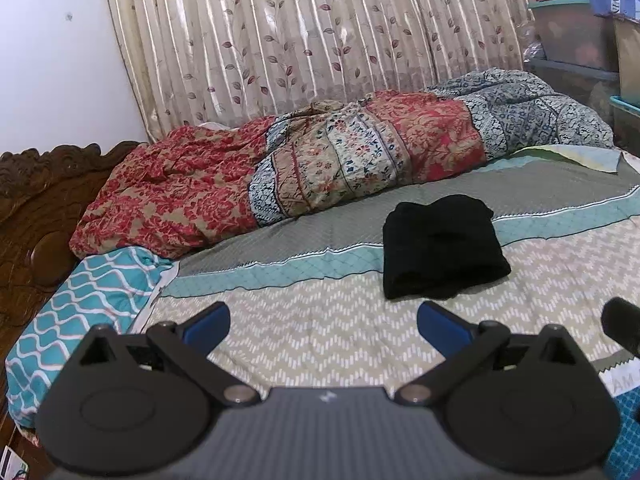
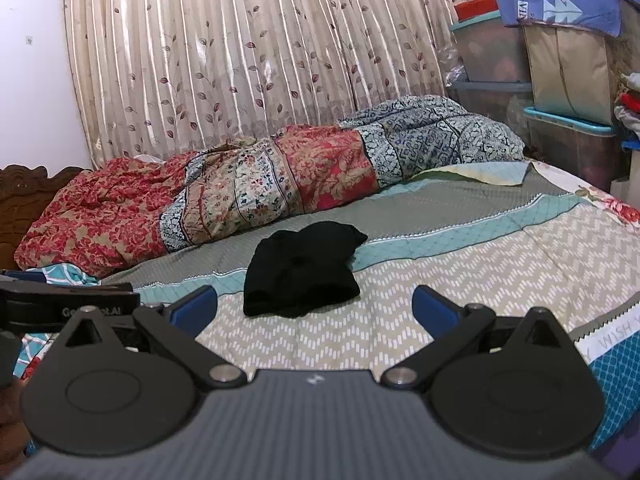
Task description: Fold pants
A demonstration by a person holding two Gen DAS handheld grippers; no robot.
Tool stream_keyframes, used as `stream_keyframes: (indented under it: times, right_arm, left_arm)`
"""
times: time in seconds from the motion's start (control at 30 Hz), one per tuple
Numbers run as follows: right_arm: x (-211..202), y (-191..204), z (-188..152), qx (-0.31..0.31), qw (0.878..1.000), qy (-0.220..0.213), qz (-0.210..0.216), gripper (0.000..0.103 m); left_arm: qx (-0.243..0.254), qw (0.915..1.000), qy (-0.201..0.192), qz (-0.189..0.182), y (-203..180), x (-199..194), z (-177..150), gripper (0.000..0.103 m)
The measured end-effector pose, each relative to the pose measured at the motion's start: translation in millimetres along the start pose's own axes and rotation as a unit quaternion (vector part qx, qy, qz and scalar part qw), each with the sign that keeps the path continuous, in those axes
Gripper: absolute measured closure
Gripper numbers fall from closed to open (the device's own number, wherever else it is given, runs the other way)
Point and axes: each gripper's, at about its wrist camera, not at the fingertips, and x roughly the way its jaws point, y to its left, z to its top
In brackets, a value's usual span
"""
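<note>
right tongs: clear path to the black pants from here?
Probably yes. The right tongs are open and empty, with the folded black pants just ahead on the bedspread. Only bare bedspread lies between them; the rolled quilt sits behind.

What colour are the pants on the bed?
Plain black, no pattern. The pants show best in the left wrist view.

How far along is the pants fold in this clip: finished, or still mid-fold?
Looks essentially done: the black pants lie as a compact folded bundle on the bedspread, no legs trailing. Nothing is in hand: the left gripper and right gripper are both open, empty and held short of the bundle. Left, at most: squaring the slightly lumpy far edge.
</note>
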Motion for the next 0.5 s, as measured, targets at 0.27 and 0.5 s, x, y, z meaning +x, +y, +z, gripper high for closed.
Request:
stream_keyframes:
  times: [0.27,0.5]
  right_arm:
    - [-0.4,-2.2,-1.5,0.003,1.000,0.002,-0.001,0.000]
    - [-0.6,-3.1,-1.8,0.003,1.000,0.005,-0.002,0.000]
  left_arm:
    - [0.000,1.0000,0.006,0.002,0.0,2.4,-2.7,0.000]
    - [0.003,0.9997,0.014,-0.019,-2.2,3.5,-8.0,0.000]
